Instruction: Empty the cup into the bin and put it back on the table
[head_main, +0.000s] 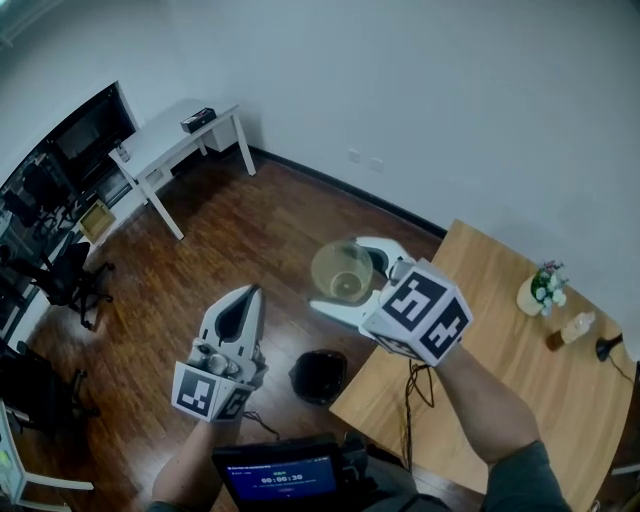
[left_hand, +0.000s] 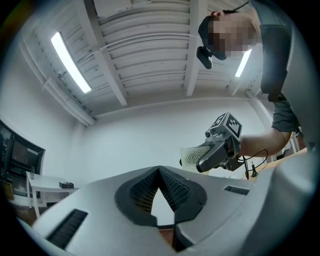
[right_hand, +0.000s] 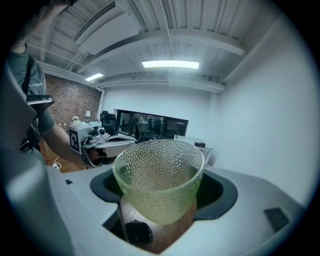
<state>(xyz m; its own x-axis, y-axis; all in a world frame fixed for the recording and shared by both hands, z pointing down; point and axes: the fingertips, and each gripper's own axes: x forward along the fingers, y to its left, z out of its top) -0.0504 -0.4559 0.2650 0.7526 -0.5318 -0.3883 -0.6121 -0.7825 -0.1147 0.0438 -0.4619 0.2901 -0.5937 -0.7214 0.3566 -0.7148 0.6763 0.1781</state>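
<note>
A translucent, dimpled greenish cup (head_main: 343, 271) is held upright in the air over the wood floor, just left of the table's corner. My right gripper (head_main: 347, 276) is shut on it, one jaw on each side of its wall. In the right gripper view the cup (right_hand: 160, 180) fills the space between the jaws, and I cannot tell whether it holds anything. The black bin (head_main: 318, 377) stands on the floor below and nearer to me, also seen under the cup as the bin (right_hand: 137, 232). My left gripper (head_main: 248, 292) hangs to the left, shut and empty.
The wooden table (head_main: 520, 380) lies at the right with a white flower pot (head_main: 541, 290), a small bottle (head_main: 572, 329) and a cable. A white desk (head_main: 175, 140) stands far back left, with office chairs (head_main: 65, 275) beside it. A small screen (head_main: 280, 475) sits at my waist.
</note>
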